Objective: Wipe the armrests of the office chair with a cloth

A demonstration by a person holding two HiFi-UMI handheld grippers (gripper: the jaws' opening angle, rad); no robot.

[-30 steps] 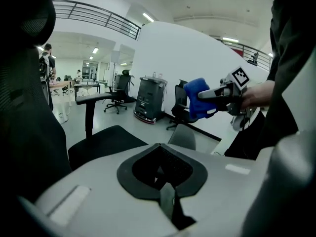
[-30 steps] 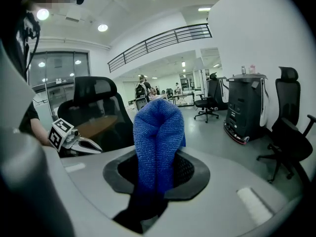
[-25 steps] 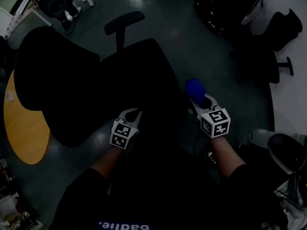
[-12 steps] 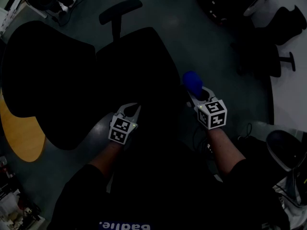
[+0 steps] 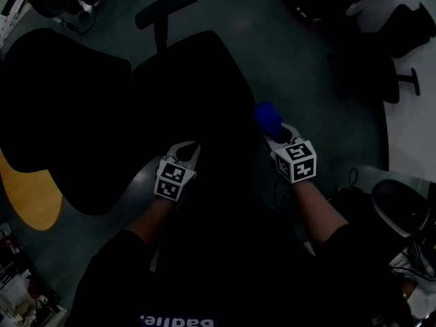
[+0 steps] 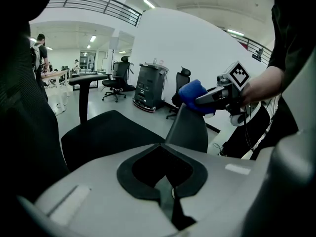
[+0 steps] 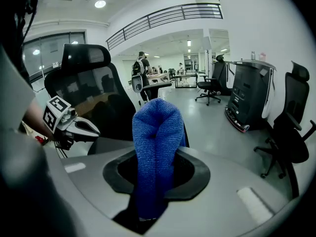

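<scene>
A black office chair (image 5: 184, 94) stands in front of me, its backrest (image 5: 61, 114) to the left. The far armrest (image 5: 167, 9) shows as a dark pad on a post. In the left gripper view the near armrest (image 6: 190, 127) rises beside the seat (image 6: 108, 132). A blue cloth (image 5: 267, 118) rests on top of it, and my right gripper (image 5: 276, 133) is shut on the cloth. The cloth (image 7: 157, 127) fills the right gripper's (image 7: 157, 152) jaws. My left gripper (image 5: 185, 157) hovers over the seat's front edge, shut and empty (image 6: 163, 144).
Other black chairs (image 5: 388, 53) stand at the right beside a white desk edge (image 5: 409, 135). A wooden tabletop (image 5: 27, 196) lies at the left. Cables (image 5: 347, 182) trail on the grey floor. A dark cabinet (image 7: 247, 98) and people (image 7: 140, 65) are further back.
The head view has shifted, so the chair sits higher in frame. My right gripper with the blue cloth has slid a little back toward me along the chair's right side. The left gripper has barely moved.
</scene>
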